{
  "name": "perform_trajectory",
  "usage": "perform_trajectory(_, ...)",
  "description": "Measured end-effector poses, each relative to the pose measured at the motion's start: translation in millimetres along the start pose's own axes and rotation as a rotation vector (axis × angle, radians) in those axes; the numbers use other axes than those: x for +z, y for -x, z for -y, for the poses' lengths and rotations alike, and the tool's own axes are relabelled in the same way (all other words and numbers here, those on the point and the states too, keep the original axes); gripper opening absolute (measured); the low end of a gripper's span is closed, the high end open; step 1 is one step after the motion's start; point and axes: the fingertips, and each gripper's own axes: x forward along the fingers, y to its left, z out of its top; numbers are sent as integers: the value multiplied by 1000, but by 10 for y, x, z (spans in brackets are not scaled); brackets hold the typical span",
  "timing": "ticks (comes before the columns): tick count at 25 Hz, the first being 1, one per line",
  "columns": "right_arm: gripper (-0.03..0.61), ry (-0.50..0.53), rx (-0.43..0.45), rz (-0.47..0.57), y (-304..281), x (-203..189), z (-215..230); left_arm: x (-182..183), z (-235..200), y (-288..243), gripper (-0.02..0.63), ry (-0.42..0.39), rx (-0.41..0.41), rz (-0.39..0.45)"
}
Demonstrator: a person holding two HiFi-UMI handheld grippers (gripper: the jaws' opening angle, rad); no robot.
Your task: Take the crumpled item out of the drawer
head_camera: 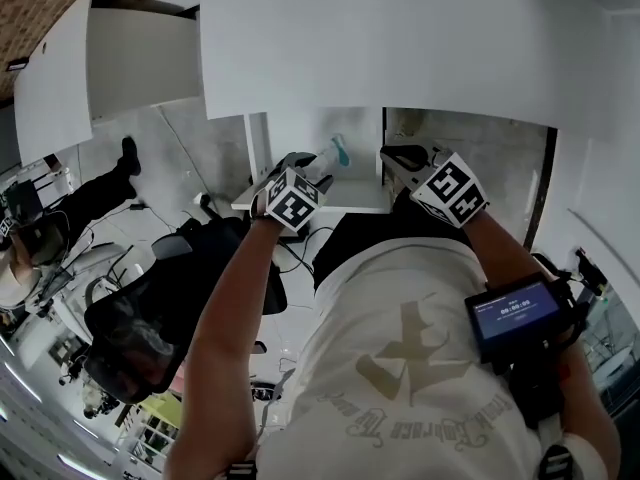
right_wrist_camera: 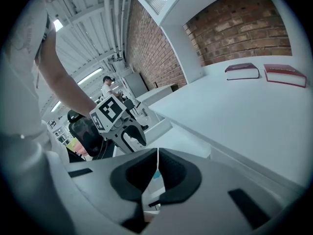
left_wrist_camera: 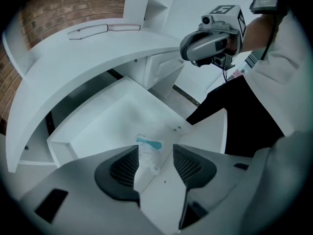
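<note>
The crumpled item (left_wrist_camera: 146, 150), white with a teal stripe, lies on the floor of the open white drawer (left_wrist_camera: 105, 119), near its front right corner. My left gripper (left_wrist_camera: 155, 153) points steeply down over it. The jaws are open and the item shows between the pads, which do not press on it. In the head view the item (head_camera: 338, 151) lies in the drawer (head_camera: 360, 200) just beyond the left gripper (head_camera: 315, 171). My right gripper (head_camera: 395, 156) hovers at the drawer's right side. Its jaws are shut with nothing in them (right_wrist_camera: 157, 153).
The white desk top (head_camera: 400, 38) overhangs the drawer. Two dark red books (right_wrist_camera: 243, 71) lie on it by a brick wall. A black office chair (head_camera: 150, 328) stands to my left. Another person's leg (head_camera: 100, 188) shows at the far left.
</note>
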Motion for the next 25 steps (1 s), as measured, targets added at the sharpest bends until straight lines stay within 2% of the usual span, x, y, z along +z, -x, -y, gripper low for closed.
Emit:
perform_trajectory(3, 25, -2, 12, -3, -119, -53, 134, -22, -129, -204, 224, -5, -5, -29)
perform_trajectory(7, 25, -18, 12, -14, -103, -158, 101, -87, -89, -320, 224, -17, -14, -61)
perform_trajectory(19, 25, -10, -17, -21, -67, -246, 180, -86, -153, -546, 235, -61, -23, -105)
perform_trajectory(25, 25, -25, -20, -19, -44, -283, 186, -130, -117, -664, 236, -141, -46, -157)
